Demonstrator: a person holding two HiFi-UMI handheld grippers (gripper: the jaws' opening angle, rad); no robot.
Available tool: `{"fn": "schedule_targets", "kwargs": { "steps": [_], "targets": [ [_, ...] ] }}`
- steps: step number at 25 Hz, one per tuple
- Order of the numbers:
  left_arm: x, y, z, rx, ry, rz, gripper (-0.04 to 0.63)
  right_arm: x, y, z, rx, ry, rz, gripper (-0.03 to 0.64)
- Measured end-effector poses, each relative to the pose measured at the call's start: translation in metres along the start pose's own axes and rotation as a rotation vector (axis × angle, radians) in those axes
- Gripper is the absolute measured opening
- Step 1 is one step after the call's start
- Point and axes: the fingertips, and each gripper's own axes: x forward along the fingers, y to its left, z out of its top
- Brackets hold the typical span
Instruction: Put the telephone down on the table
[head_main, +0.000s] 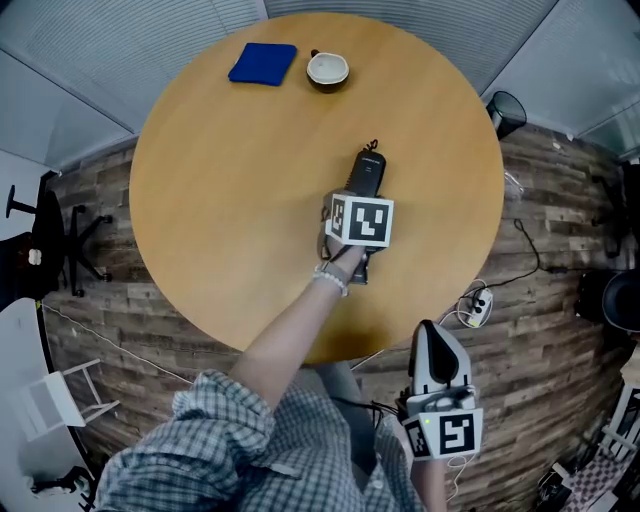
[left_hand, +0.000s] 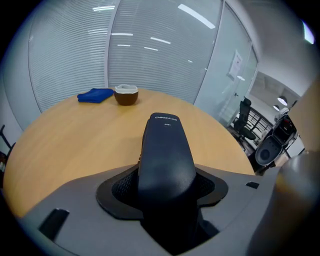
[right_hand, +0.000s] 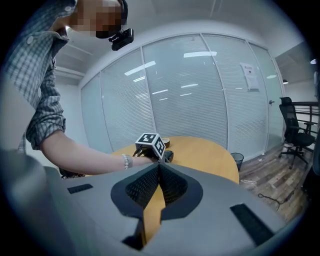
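Observation:
A black telephone handset (head_main: 367, 172) is clamped between the jaws of my left gripper (head_main: 363, 200) above the middle of the round wooden table (head_main: 220, 200). In the left gripper view the telephone (left_hand: 166, 150) fills the gap between the pads and points out over the tabletop (left_hand: 75, 145), with my left gripper (left_hand: 167, 182) shut on it. I cannot tell whether the handset touches the wood. My right gripper (head_main: 432, 345) hangs off the table's near edge by my body. In its own view the right gripper (right_hand: 159, 167) has its jaws together and empty.
A blue cloth (head_main: 263, 63) and a small bowl (head_main: 327, 70) lie at the table's far side; the left gripper view also shows the cloth (left_hand: 95, 95) and the bowl (left_hand: 126, 94). A bin (head_main: 506, 112), a floor power strip (head_main: 478, 305) and an office chair (head_main: 60, 240) surround the table.

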Motion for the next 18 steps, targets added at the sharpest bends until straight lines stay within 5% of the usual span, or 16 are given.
{"fn": "schedule_targets", "kwargs": {
  "steps": [11, 18],
  "targets": [
    [0.033, -0.013, -0.003, 0.09, 0.022, 0.07, 0.278, 0.005, -0.006, -0.009, 0.02, 0.025, 0.007, 0.009],
    [0.033, -0.015, -0.001, 0.107, 0.007, 0.038, 0.279, 0.009, -0.005, -0.009, 0.03, 0.026, 0.026, 0.009]
  ]
}}
